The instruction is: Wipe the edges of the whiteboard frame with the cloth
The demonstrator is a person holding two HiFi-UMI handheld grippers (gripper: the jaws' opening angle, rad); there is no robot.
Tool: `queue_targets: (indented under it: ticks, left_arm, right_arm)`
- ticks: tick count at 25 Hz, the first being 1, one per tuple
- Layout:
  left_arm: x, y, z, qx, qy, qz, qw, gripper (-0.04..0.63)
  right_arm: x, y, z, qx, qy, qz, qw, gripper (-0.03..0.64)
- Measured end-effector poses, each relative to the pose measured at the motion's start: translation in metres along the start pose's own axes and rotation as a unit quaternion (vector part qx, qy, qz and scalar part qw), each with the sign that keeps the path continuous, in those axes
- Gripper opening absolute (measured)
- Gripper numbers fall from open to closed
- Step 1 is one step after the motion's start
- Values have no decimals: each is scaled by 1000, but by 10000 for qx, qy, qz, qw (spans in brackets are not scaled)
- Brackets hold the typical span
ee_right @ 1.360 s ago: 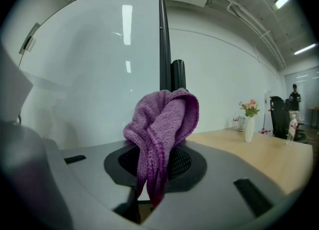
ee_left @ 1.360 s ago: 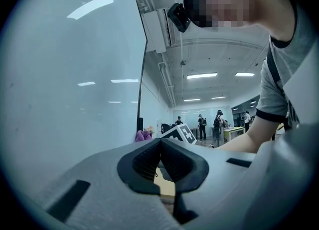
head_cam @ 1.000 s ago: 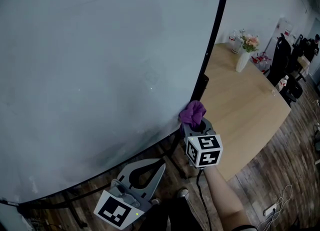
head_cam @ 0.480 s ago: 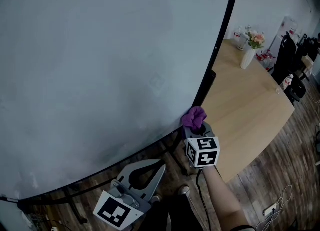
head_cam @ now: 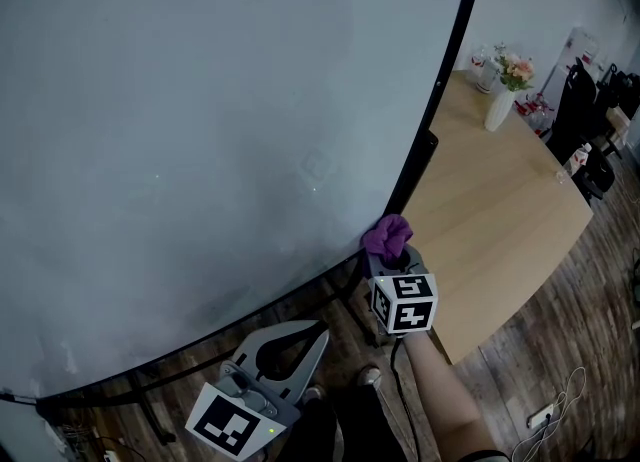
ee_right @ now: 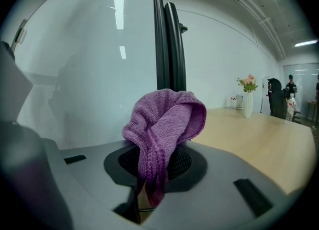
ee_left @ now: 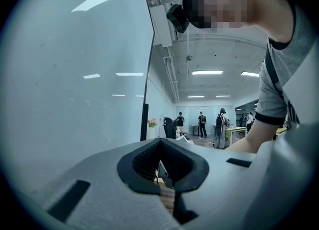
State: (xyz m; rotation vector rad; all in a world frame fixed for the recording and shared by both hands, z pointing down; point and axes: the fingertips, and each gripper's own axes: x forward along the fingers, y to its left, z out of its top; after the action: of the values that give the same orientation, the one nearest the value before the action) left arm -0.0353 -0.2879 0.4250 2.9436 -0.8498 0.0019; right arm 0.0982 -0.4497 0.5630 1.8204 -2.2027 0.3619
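Note:
A large whiteboard (head_cam: 200,130) fills most of the head view, with a thin black frame (head_cam: 445,70) down its right edge. My right gripper (head_cam: 393,252) is shut on a purple knitted cloth (head_cam: 386,235), which presses against the frame near the board's lower right corner. In the right gripper view the cloth (ee_right: 164,124) bulges out of the jaws right in front of the black frame (ee_right: 158,35). My left gripper (head_cam: 288,342) hangs low below the board's bottom edge, shut and empty; its own view looks along the board (ee_left: 75,74) with nothing held.
A light wooden table (head_cam: 490,200) stands right of the board, with a white flower vase (head_cam: 500,105) at its far end. The board's black stand legs (head_cam: 350,295) reach down to a dark wooden floor (head_cam: 560,350). Chairs and people are far off.
The right gripper with the cloth has slid a little down the frame's right edge toward the lower corner. The head view shifted slightly. The left gripper stayed put.

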Motion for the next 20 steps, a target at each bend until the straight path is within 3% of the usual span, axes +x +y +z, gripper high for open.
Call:
queue_targets:
  ticks: [20]
  left_arm:
    - [-9,15,-19,-64,138,124,9998,15]
  right_arm:
    - [20,1,-58,194,562,-66,9982,81]
